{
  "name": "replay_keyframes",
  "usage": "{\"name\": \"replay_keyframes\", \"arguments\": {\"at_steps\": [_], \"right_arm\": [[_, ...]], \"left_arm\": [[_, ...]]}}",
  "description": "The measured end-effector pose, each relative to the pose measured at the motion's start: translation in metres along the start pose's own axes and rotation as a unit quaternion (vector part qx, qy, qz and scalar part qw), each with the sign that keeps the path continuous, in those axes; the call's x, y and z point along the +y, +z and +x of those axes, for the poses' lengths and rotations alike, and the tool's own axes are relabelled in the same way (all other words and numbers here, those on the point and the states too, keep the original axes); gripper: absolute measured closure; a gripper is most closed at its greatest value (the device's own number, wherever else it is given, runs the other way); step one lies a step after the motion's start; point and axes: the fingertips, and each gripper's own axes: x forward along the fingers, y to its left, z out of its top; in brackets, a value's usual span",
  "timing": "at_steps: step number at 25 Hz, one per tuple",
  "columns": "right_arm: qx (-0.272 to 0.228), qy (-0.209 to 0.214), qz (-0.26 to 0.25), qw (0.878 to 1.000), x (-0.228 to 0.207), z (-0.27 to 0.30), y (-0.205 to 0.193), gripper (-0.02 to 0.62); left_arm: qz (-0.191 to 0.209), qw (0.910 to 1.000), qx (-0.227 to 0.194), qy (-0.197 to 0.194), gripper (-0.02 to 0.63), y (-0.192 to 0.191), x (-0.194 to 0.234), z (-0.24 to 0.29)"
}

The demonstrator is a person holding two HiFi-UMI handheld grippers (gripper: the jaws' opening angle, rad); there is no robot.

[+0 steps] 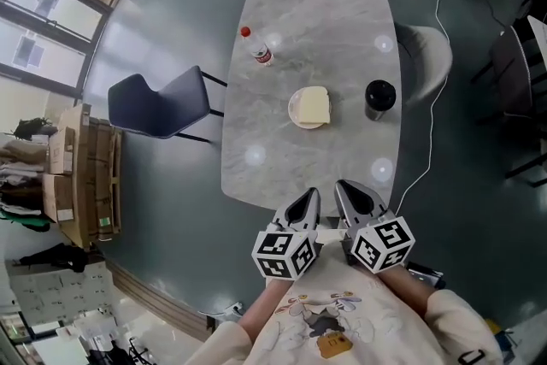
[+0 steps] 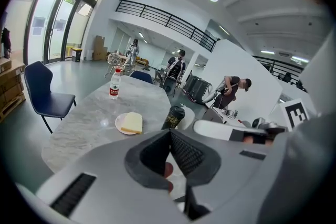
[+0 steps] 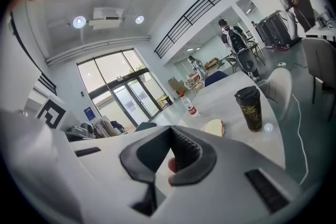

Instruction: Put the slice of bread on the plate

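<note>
A pale slice of bread (image 1: 314, 106) lies on a small white plate (image 1: 296, 109) in the middle of the grey marble table (image 1: 299, 30). The left gripper view shows the same bread (image 2: 132, 122) on the plate (image 2: 119, 123), and the right gripper view catches the bread (image 3: 215, 126) too. Both grippers hover side by side at the table's near edge, well short of the plate. My left gripper (image 1: 306, 203) has its jaws closed together with nothing between them. My right gripper (image 1: 352, 197) is shut and empty as well.
A black tumbler (image 1: 379, 98) stands right of the plate, and a water bottle with a red cap (image 1: 259, 51) stands at the far left. A dark blue chair (image 1: 162, 105) is left of the table, a white chair (image 1: 430, 55) to its right. A white cable (image 1: 432, 111) trails across the floor.
</note>
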Motion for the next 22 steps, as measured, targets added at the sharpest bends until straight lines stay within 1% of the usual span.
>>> {"name": "replay_keyframes", "arguments": {"at_steps": [6,10,17,22], "right_arm": [[0.002,0.021,-0.001,1.0,0.008,0.006,-0.005,0.591],[0.007,0.018,-0.008,1.0,0.004,0.003,-0.006,0.591],[0.009,0.02,-0.012,1.0,0.013,0.012,-0.009,0.591],[0.013,0.019,-0.011,1.0,0.015,0.013,-0.015,0.591]], "left_arm": [[0.0,1.0,0.001,-0.001,0.595,-0.003,0.004,0.0],[0.0,1.0,0.002,-0.008,0.595,-0.007,-0.002,0.005],[-0.004,0.9999,-0.003,-0.009,0.595,-0.002,0.009,-0.001],[-0.005,1.0,0.0,-0.006,0.595,-0.006,0.013,-0.005]]}}
